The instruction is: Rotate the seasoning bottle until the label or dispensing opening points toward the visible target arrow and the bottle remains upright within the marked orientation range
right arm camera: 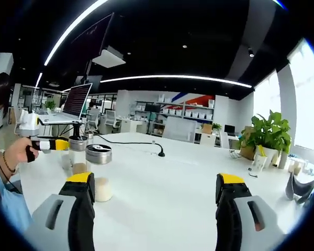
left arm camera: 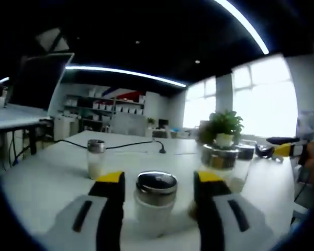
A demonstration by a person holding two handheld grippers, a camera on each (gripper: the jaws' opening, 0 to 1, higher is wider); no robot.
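On the white tabletop (left arm camera: 47, 178), going left to right in the left gripper view, a small clear shaker with a metal cap and pale contents (left arm camera: 96, 158) stands at about ten o'clock from the jaws, with a black cable (left arm camera: 131, 145) running behind it. At the centre, the seasoning bottle with a shiny steel lid and a frosted white body (left arm camera: 155, 201) stands upright between the spread yellow-tipped jaws of the left gripper (left arm camera: 159, 180); both jaws stand clear of its sides, so nothing is held. At two o'clock sit two more glass jars with steel lids (left arm camera: 220, 161), then a green potted plant (left arm camera: 223, 125). No target arrow can be made out.

From the right gripper view, a hand (right arm camera: 27, 149) at nine o'clock holds the left gripper above the bottle cluster (right arm camera: 97, 172), while the right gripper (right arm camera: 154, 185) hangs wide open over bare table, well apart from the bottle.

The bottle looks rigid and probably fairly light, and its smooth glass and polished lid are likely slippery. The frosted body, just below the lid, seems the safest hold for turning it without tipping.
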